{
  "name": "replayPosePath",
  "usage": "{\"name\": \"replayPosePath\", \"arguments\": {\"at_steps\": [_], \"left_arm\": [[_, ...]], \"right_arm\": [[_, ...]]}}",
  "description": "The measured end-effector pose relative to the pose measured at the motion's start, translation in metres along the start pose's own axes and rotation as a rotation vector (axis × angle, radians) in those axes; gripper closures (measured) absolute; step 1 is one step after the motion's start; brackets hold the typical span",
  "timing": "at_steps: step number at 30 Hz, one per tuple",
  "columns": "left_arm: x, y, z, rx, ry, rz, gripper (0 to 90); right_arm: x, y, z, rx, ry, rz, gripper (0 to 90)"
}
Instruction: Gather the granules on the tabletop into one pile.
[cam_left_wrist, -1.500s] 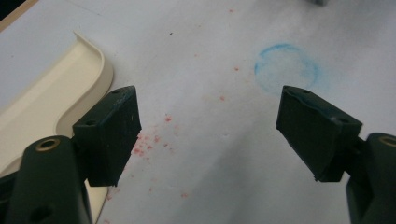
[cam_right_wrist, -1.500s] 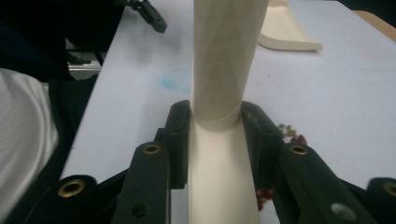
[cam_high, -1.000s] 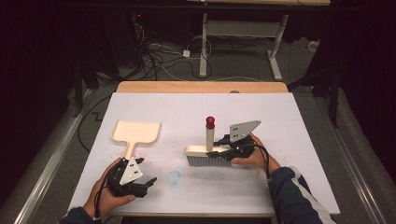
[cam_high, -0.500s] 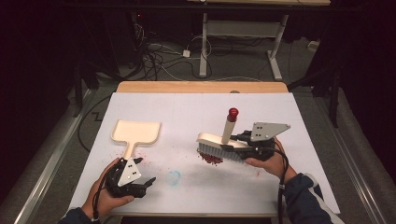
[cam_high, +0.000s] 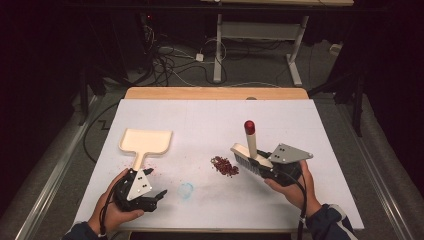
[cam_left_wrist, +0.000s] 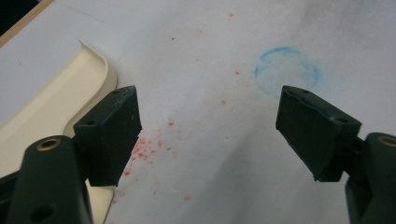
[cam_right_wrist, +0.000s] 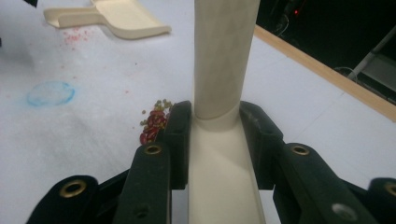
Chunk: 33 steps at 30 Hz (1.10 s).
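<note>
Two tools: right tool (cam_high: 266, 167) clenched on brush (cam_high: 248, 155), debris pile (cam_high: 224, 166) touching bristles at its 9 o'clock. Dustpan (cam_high: 145, 142) farther at 9, 12 o'clock of released left tool (cam_high: 159, 196).

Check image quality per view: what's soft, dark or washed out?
High view: white table bright and evenly lit, room behind nearly black, beans small but legible. Left gripper view: jaws sharp, dustpan edge and blue ring slightly soft. Right gripper view: brush handle close up and a little blurred, background dark.
</note>
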<state>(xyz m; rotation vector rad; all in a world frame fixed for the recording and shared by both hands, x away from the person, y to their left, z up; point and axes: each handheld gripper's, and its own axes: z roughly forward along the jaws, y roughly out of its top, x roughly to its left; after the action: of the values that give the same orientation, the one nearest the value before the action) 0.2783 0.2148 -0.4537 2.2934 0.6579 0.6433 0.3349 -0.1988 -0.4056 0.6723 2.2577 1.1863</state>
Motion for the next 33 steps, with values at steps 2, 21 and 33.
{"name": "replayPosePath", "arguments": {"at_steps": [2, 21, 33], "left_arm": [[0.000, 0.000, 0.000, 0.001, -0.001, 0.002, 21.2], [0.003, 0.000, -0.004, -0.001, 0.022, 0.005, 21.1], [0.004, 0.000, -0.003, 0.011, 0.034, -0.003, 21.1]], "right_arm": [[0.003, 0.000, 0.003, 0.010, 0.001, -0.003, 67.6], [-0.005, -0.010, -0.052, 0.057, 0.108, 0.077, 67.5], [-0.013, -0.032, -0.087, 0.150, 0.167, 0.141, 67.6]]}}
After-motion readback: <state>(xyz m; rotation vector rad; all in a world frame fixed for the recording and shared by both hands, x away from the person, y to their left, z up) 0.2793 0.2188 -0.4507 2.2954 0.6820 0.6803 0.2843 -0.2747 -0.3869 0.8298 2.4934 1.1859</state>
